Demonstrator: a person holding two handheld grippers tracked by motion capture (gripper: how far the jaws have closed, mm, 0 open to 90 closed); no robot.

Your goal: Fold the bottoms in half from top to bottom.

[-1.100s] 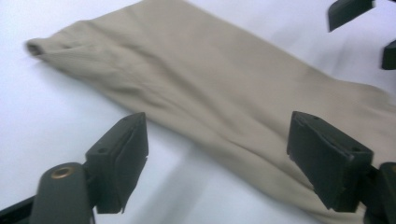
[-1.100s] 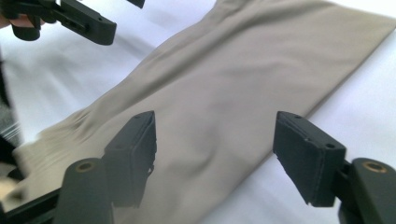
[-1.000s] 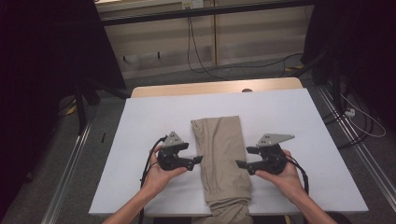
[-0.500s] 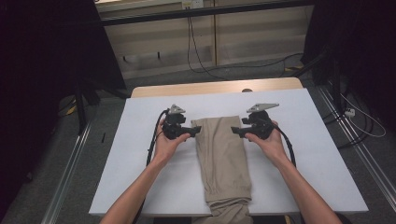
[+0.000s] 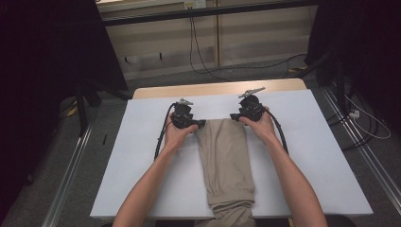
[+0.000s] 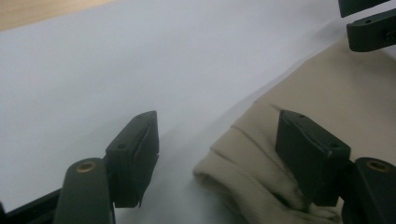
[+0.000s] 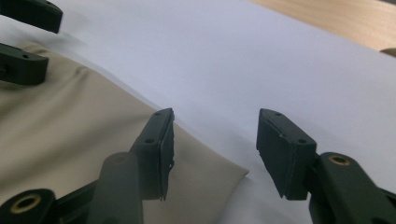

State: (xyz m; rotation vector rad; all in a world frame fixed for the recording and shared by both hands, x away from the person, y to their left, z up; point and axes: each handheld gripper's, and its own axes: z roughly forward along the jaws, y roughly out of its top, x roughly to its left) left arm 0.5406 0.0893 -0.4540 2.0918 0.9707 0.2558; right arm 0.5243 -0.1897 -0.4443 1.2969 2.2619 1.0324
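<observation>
Nearest to us, the folded end of the beige trousers (image 5: 226, 161) bunches up and spills over the near edge of the white table cover (image 5: 142, 165), so the garment already lies as a long narrow strip running straight away from us down the middle of the table. Our forearms reach out on either side of it, and at its far end both tools sit at the two corners. The left gripper (image 5: 197, 124) has its jaws apart around the far left corner: in the left gripper view (image 6: 215, 161) the rolled hem lies between the pads, close against one of them, with a clear gap to the other, so we judge nothing is clamped yet. The right gripper (image 5: 235, 116) mirrors it at the far right corner; in the right gripper view (image 7: 212, 154) the pointed corner of the cloth lies in the gap while both pads stand off it. Both pairs of jaws have just been closing, with cloth between them. As we read it, the lengthwise fold is done and the reach to the far end is done; pinching both corners and carrying them back toward us remains. Beyond the cloth, a strip of bare wooden tabletop (image 5: 217, 88) shows.
</observation>
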